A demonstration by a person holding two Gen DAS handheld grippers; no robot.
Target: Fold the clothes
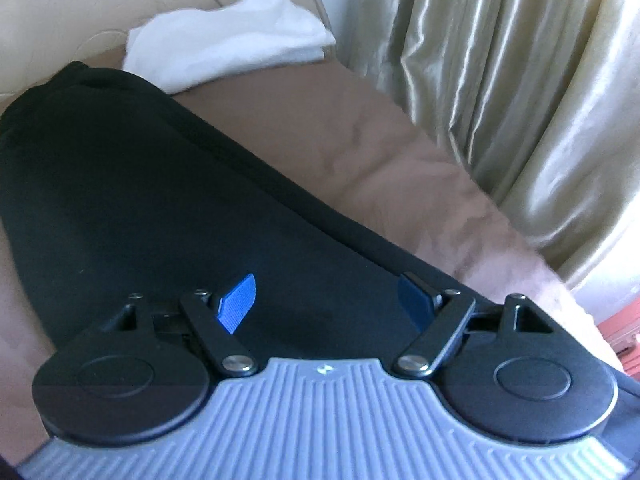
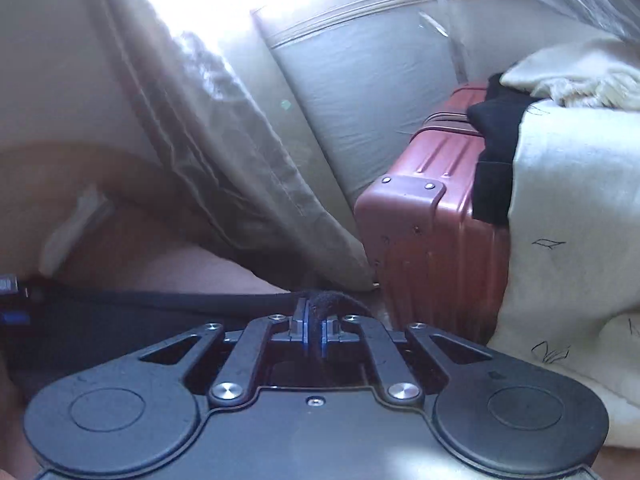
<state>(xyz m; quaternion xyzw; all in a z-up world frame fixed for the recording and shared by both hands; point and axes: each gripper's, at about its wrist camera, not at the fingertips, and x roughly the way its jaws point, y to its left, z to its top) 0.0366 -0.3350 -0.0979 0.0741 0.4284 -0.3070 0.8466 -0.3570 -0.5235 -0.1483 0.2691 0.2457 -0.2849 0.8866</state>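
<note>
My right gripper [image 2: 315, 330] pinched the black garment [image 1: 132, 200] hem, left gripper [image 1: 326, 304] fingers apart; I judged keeping it taut best.

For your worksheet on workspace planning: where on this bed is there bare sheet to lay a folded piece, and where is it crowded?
Bare brown sheet runs between the black garment and the curtain, up to the white cloth by the headboard. Crowded: off the bed's edge, where the red suitcase carries draped cream fabric and dark clothing.
</note>
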